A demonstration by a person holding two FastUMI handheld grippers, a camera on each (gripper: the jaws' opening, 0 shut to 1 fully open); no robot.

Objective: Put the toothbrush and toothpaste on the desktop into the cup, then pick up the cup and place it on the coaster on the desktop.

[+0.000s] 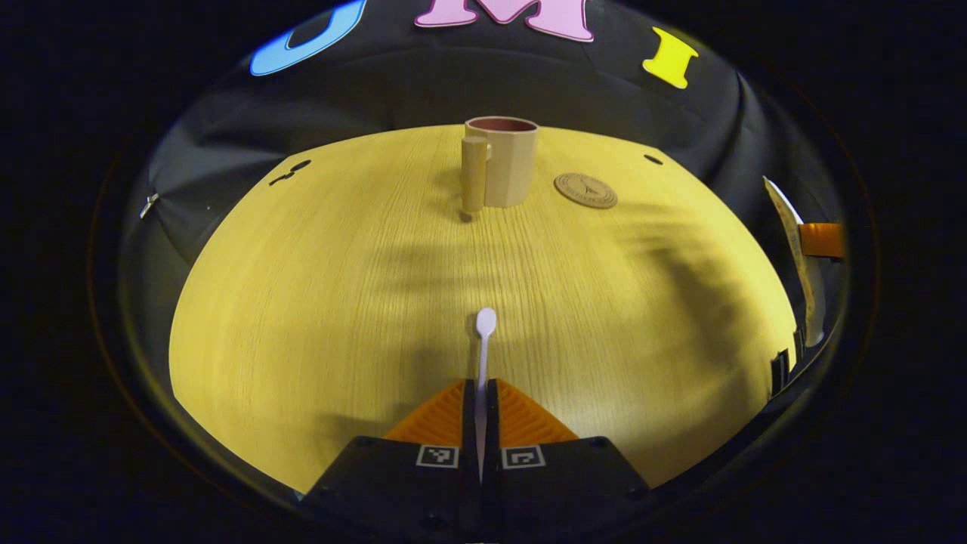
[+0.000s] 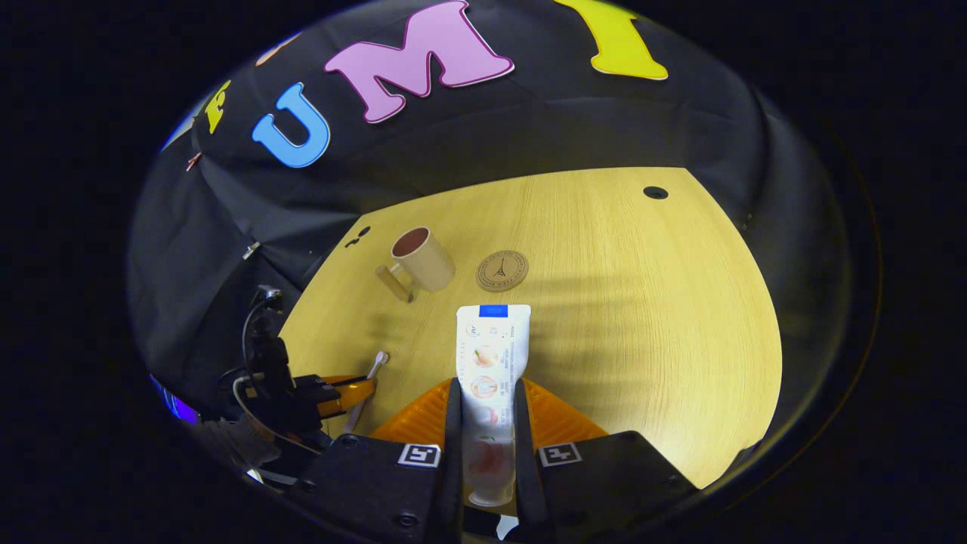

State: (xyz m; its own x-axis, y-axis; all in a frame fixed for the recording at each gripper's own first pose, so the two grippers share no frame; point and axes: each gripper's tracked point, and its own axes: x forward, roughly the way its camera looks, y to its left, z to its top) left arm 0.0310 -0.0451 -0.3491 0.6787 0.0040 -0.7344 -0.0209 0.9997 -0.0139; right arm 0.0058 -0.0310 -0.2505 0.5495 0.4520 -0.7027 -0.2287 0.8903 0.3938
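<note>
Toothpaste (image 2: 491,363) sits clamped in the right gripper (image 2: 488,423), its print too small to read. Left gripper (image 1: 481,408) pinches the toothbrush (image 1: 484,340). Cup (image 1: 505,160) stands near the tabletop's (image 1: 317,302) far edge, beside a coaster (image 1: 585,190) bearing a tower emblem.

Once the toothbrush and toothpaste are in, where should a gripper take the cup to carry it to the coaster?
Probably by the handle, or across the cup wall below the rim. The cup stands upright with its handle turned toward the left gripper, so a level approach from that near side fits. Gripping low and from the side would leave the open mouth clear. The coaster lies just beside it.
</note>
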